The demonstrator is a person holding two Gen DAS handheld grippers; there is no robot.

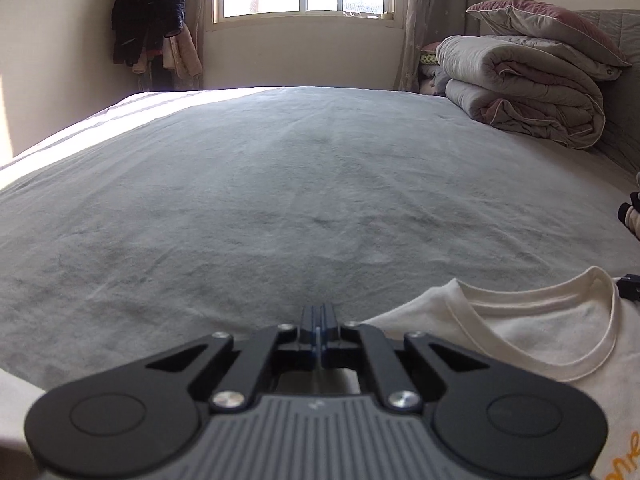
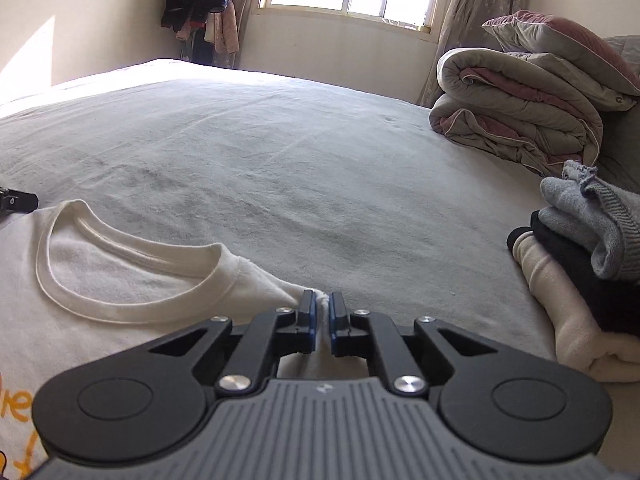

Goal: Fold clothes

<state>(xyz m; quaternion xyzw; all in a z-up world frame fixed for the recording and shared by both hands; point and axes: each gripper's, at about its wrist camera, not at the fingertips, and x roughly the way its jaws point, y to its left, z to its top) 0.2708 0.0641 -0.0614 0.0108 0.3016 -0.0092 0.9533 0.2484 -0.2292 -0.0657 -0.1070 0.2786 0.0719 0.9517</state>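
A white T-shirt (image 1: 520, 340) (image 2: 120, 272) with orange print lies flat on the grey bed (image 1: 280, 200) (image 2: 320, 140), collar toward the window. My left gripper (image 1: 319, 316) is shut at the shirt's left shoulder corner, and a thin pale strip shows between its fingers. It also appears at the left edge of the right wrist view (image 2: 16, 200). My right gripper (image 2: 322, 304) is shut on a bunched bit of the right shoulder. A small part of the right gripper (image 1: 630, 286) peeks in beyond the collar in the left wrist view.
A pile of folded clothes (image 2: 580, 260) (image 1: 632, 216) sits on the bed just right of the shirt. A rolled quilt with a pillow on top (image 1: 520, 88) (image 2: 520, 100) fills the far right corner. Dark clothes (image 1: 148, 16) hang beside the window.
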